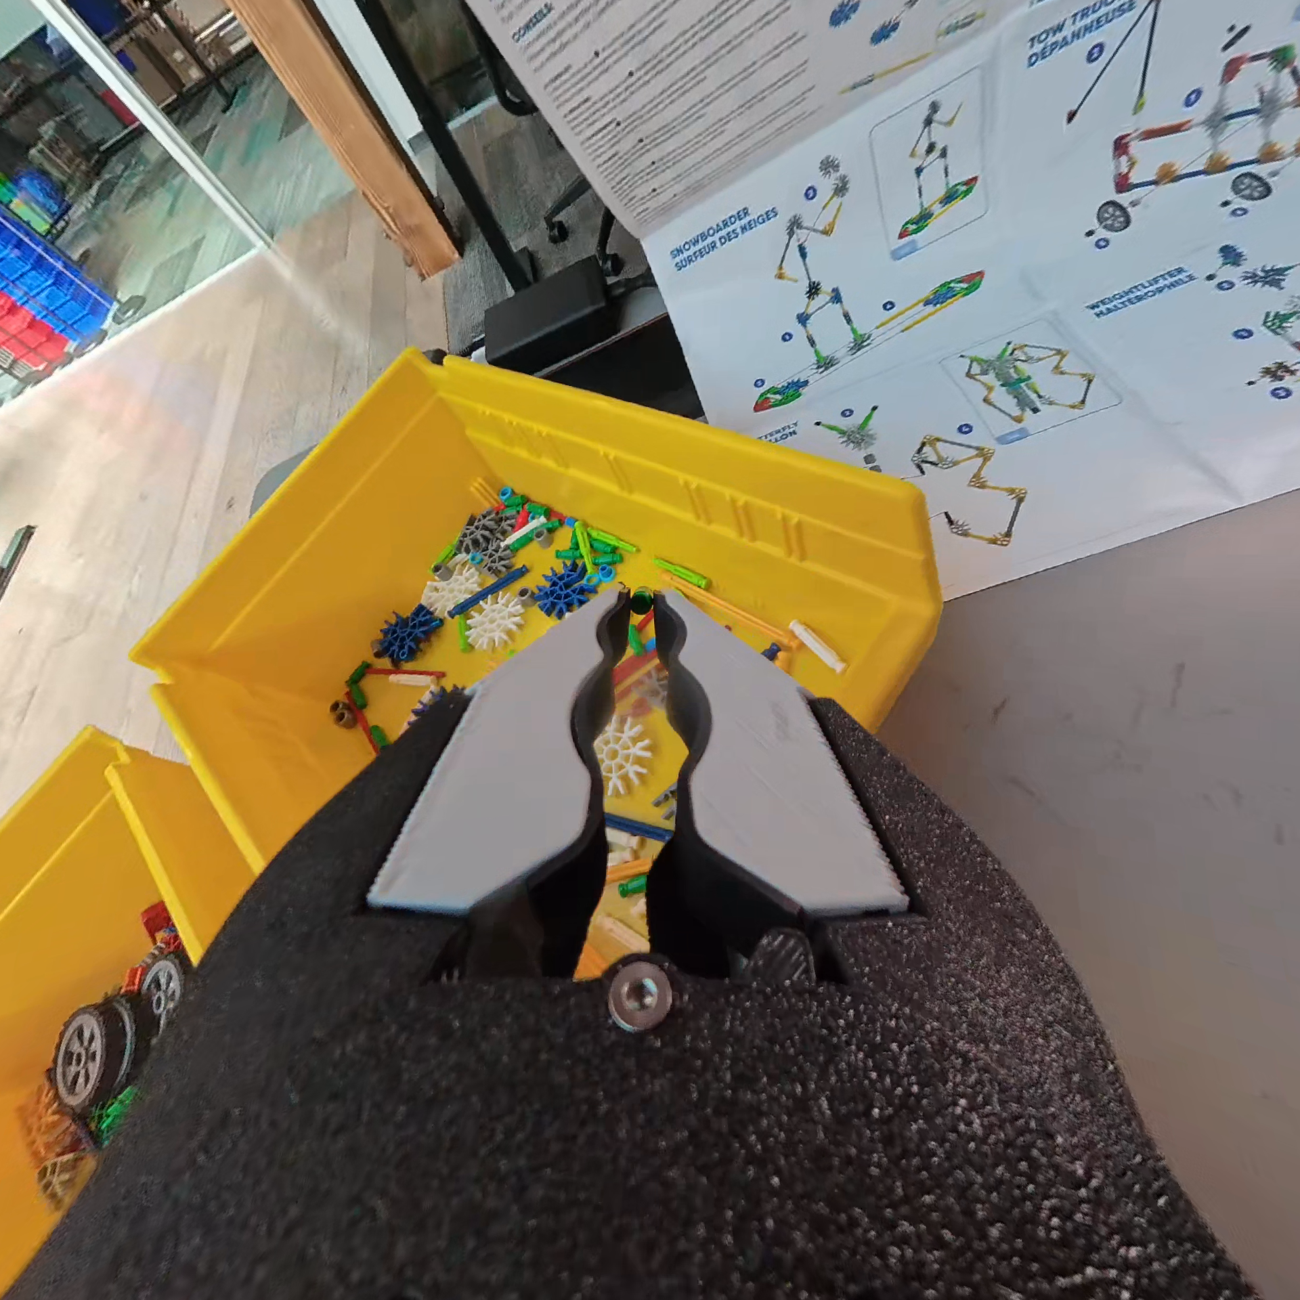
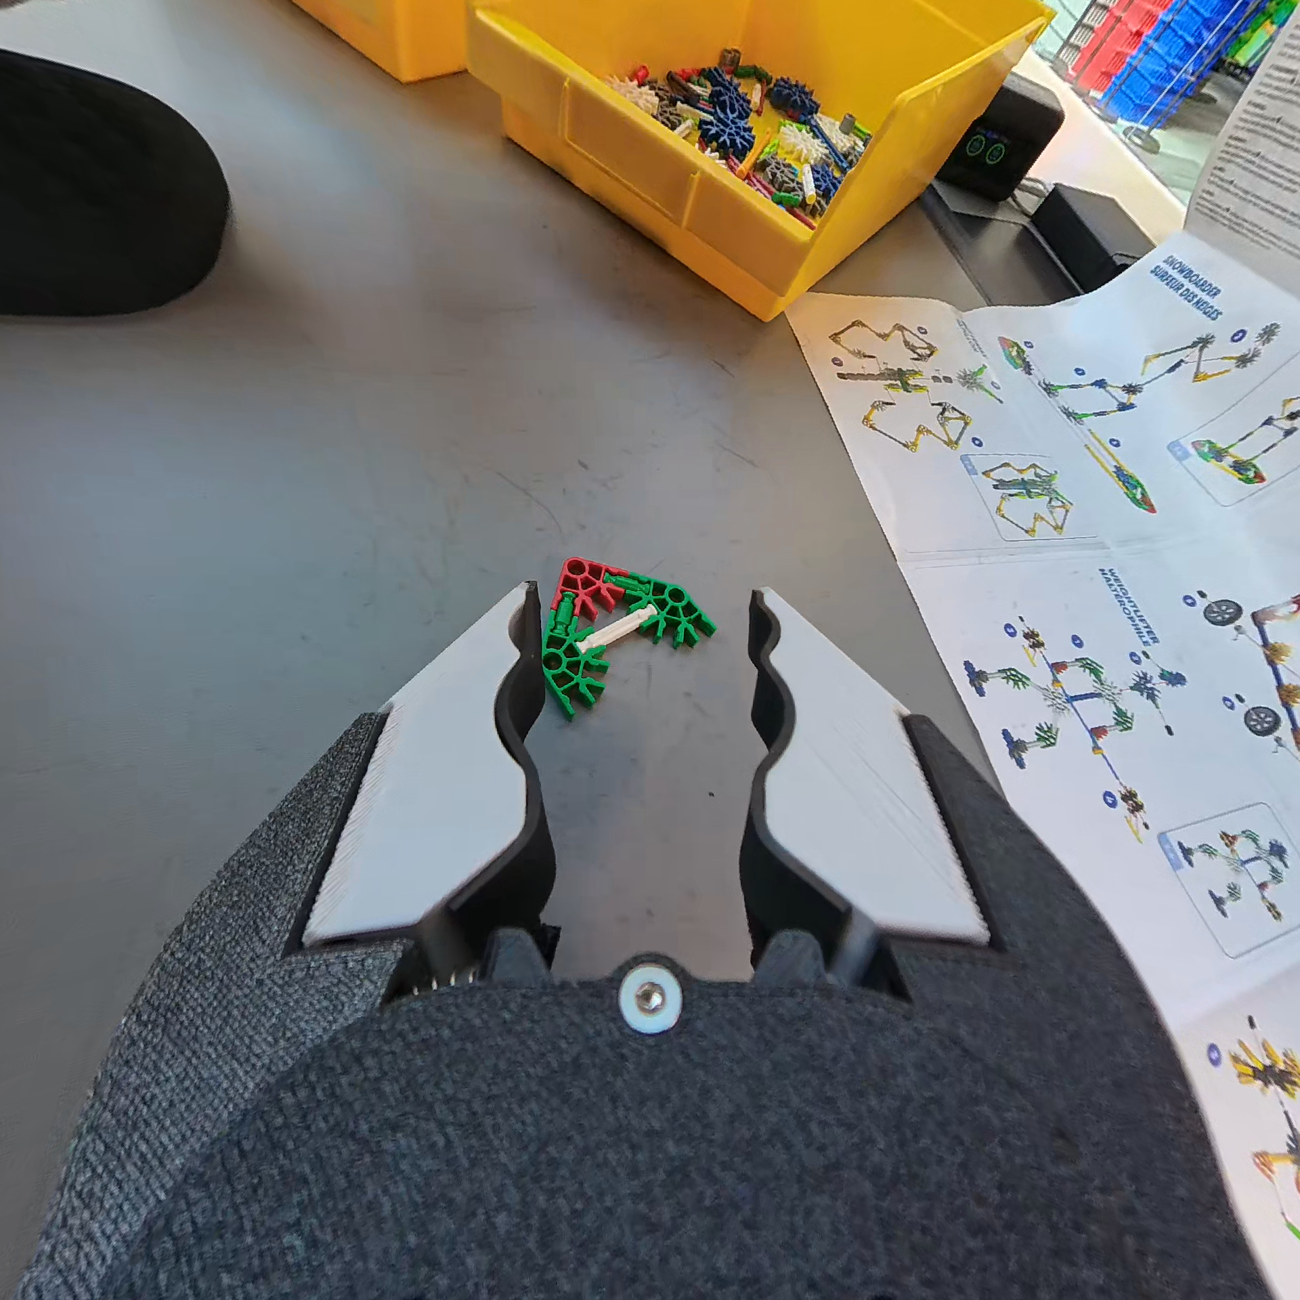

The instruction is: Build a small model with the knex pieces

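Loose parts in bin (image 2: 731, 204), instruction sheet (image 2: 1097, 563) right, small assembly (image 2: 619, 633) before it

A smooth grey table top (image 2: 394, 394), scuffed and faintly scratched, fills the near ground, and beyond its edge lies a pale wood-plank floor (image 1: 162, 450) that gives way to a patch of grey carpet (image 1: 485, 253). A slanted light-brown wooden post (image 1: 352, 134) stands beside a tall glass partition (image 1: 141, 141), behind which blue and red plastic storage crates (image 1: 42, 295) are stacked. Bright daylight washes over the floor, and black chair legs on castors (image 1: 563, 211) stand on the carpet.
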{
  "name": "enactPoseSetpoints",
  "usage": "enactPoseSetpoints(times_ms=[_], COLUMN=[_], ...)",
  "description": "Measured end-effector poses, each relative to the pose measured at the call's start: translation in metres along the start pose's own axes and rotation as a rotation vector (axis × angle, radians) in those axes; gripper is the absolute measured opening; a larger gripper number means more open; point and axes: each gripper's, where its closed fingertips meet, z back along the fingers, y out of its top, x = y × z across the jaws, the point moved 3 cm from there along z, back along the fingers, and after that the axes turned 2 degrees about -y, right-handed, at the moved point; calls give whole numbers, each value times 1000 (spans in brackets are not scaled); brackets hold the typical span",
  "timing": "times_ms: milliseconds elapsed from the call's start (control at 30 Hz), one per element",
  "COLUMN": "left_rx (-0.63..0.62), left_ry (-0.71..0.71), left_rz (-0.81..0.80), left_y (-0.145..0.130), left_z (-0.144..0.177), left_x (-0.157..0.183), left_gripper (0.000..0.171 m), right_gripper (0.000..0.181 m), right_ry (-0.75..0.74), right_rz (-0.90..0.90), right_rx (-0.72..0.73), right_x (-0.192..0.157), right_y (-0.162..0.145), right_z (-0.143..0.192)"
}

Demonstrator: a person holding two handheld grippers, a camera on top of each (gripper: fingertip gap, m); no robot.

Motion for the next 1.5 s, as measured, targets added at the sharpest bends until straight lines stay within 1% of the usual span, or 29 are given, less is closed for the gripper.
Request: enactPoseSetpoints(times_ms=[67,133,167,233,300,367,433,533,633,767,833,867,967,1067,1200,1267,1333,1367,1500], left_rx=[-29,-29,-5,97,204,256,290,325,384,477,466,437,324,259,258,195,120,102,99], left_ry=[27,48,40,-37,-158,-271,-369,-494,-573,-592,-586,-603,-702,-812,-893,-950,-976,-984,-1032], left_rz=[16,41,61,133,212,253,245,193,166,121,86,64,12,-15,-1,-14,-55,-74,-83], left_y=[-5,-6,-4,9,25,35,43,50,56,60,55,50,35,23,13,6,-3,-5,-5], left_z=[1,4,7,15,24,27,26,24,19,9,0,-4,-8,-2,4,6,7,8,15], left_x=[-6,-10,-9,2,22,48,78,124,156,178,186,192,207,217,222,227,227,226,224], left_gripper=[6,18,22,24,29,36,46,54,52,37,32,31,32,34,34,38,45,47,47], right_gripper=[57,56,56,55,55,55,55,55,55,54,54,54,54,59,63,64,66,66,74], right_ry=[-3,-20,-29,-36,-50,-63,-78,-102,-114,-126,-125,-120,-78,38,111,135,154,158,177], right_rz=[7,31,38,38,41,39,28,17,4,-7,-16,-21,-27,-75,-101,-113,-137,-150,-165], right_rx=[-2,2,7,24,29,31,35,34,40,56,66,66,50,12,-52,-95,-133,-149,-242], right_x=[-1,-1,0,2,4,7,11,19,27,35,36,36,31,15,-1,-8,-13,-15,-19], right_y=[1,4,7,12,14,14,12,9,9,11,11,10,6,3,-2,-5,-8,-8,-17], right_z=[1,3,4,6,8,10,12,14,16,20,22,22,19,15,12,9,7,6,0])
